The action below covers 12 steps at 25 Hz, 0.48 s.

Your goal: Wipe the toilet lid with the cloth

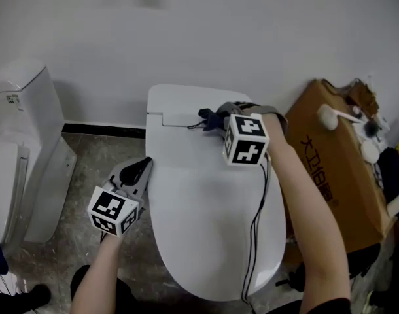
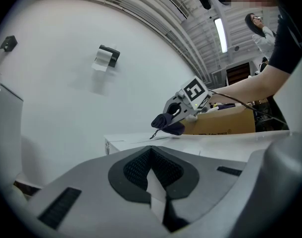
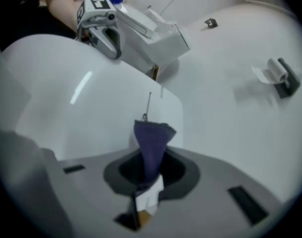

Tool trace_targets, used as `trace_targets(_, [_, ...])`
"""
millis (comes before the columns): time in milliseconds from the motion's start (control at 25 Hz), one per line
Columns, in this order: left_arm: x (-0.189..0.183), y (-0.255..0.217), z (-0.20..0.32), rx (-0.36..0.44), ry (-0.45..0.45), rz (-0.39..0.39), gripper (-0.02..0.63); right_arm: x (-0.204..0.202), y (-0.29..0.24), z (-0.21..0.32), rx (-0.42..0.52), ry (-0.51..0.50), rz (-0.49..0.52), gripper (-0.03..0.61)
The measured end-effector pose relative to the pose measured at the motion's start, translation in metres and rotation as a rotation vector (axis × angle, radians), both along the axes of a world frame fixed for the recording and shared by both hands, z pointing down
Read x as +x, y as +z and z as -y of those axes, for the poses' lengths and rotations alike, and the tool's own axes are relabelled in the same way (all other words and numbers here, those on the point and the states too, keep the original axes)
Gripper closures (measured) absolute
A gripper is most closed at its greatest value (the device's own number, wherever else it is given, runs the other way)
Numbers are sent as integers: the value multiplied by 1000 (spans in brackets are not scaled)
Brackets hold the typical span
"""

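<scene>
The R gripper (image 3: 147, 185) has its 2 jaws clamped on the cloth (image 3: 152, 140). The cloth sticks out past the tips, low over the back part of the white toilet lid (image 1: 206, 227). Can't tell if it touches. The cloth is small, dark blue-purple and bunched to a point, w/ 1 thin thread off its end. The L gripper (image 1: 140, 167) sits beside the lid's left edge, jaws together w/ nothing between.

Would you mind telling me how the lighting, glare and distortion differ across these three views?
Head view: soft, even light, faint shadows on the toilet lid. Left gripper view: strong fisheye bending, dark corners, a glaring ceiling lamp. Right gripper view: softer focus, a streak of glare on the lid up-left of the cloth.
</scene>
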State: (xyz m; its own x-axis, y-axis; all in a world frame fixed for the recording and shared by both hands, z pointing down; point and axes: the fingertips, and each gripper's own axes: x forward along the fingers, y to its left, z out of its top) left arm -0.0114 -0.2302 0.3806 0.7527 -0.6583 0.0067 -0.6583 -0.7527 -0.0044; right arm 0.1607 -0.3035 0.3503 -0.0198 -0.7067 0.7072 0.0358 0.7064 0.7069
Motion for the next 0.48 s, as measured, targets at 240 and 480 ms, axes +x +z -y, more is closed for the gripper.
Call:
trace_targets(240, [2,-1,0,-4,8,-11,598,12,31,29,-47,30,-25,515])
trace_targets(480, [4,-1,1,-9,17,-36,598,11,55,17,-123,25,-30,515])
